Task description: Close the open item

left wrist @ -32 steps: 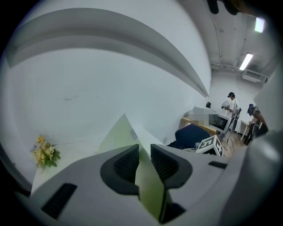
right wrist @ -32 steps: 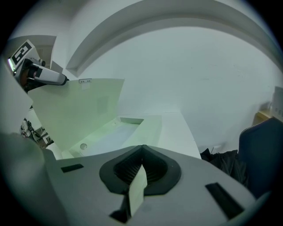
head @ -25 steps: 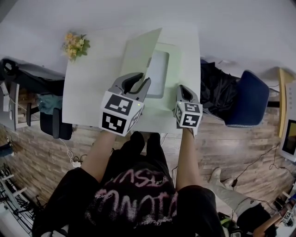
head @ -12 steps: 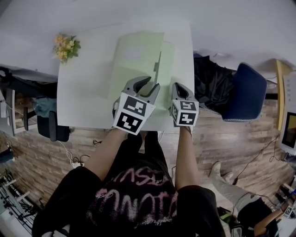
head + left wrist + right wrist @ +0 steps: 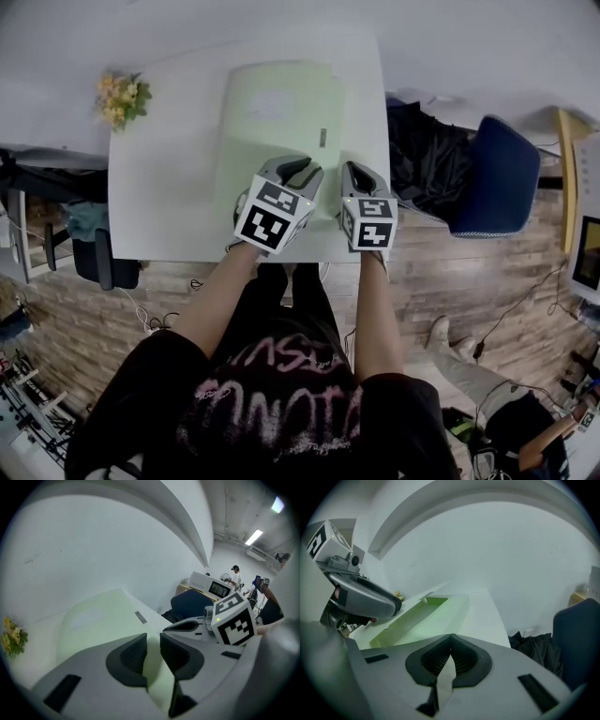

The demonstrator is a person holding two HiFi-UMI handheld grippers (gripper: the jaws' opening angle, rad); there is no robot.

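Note:
A pale green flat box (image 5: 277,112) lies on the white table (image 5: 169,187), its lid down over the base with a small grey tab (image 5: 322,138) at the right edge. In the right gripper view the box (image 5: 422,616) still shows a narrow gap along its side. My left gripper (image 5: 292,171) hovers over the lid's near part; its jaws (image 5: 153,651) are closing, a narrow gap remains and nothing is pressed between them. My right gripper (image 5: 354,174) sits beside it at the box's near right corner, shut (image 5: 451,641) with nothing in it.
A small bunch of yellow flowers (image 5: 117,97) stands at the table's far left corner. To the right of the table are dark clothing (image 5: 427,169) and a blue chair (image 5: 502,187). The table's near edge runs just under both grippers.
The lid, standing upright a second ago, has swung down flat over the base. Both grippers have drawn closer together near the box's front edge.

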